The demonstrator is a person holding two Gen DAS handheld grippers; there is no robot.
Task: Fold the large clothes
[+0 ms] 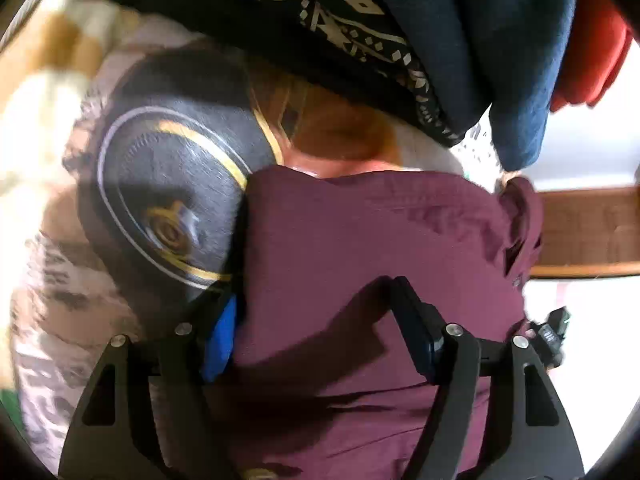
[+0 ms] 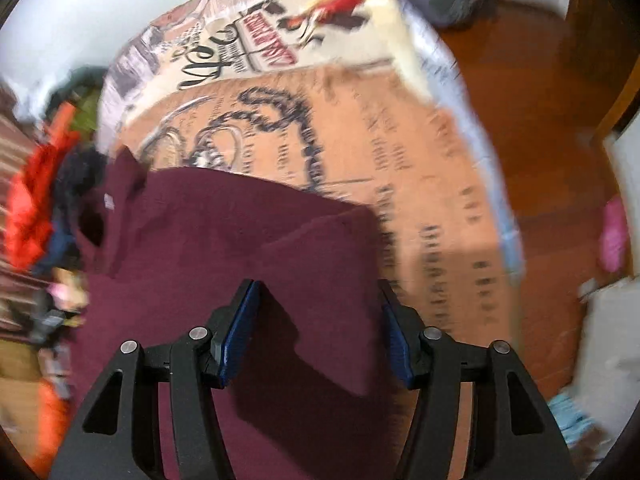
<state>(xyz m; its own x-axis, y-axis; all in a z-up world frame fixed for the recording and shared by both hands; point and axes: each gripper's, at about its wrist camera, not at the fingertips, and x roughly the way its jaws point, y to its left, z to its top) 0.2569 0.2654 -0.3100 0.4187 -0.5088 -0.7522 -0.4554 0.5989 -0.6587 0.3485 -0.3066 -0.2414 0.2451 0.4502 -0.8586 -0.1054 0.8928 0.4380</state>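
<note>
A maroon shirt [image 1: 372, 240] lies folded on a printed bedspread [image 2: 400, 152]. In the left wrist view my left gripper [image 1: 316, 300] is open, its fingers spread over the shirt, nothing between them but cloth beneath. In the right wrist view the same maroon shirt [image 2: 224, 240] shows its collar at the left, and my right gripper [image 2: 318, 300] is open above its right part, holding nothing.
A pile of other clothes, black patterned [image 1: 320, 20], dark blue [image 1: 500, 60] and red [image 1: 600, 60], lies past the shirt. Red and dark clothes [image 2: 36, 200] sit at the bed's left. Wooden floor [image 2: 540, 120] lies beyond the bed's right edge.
</note>
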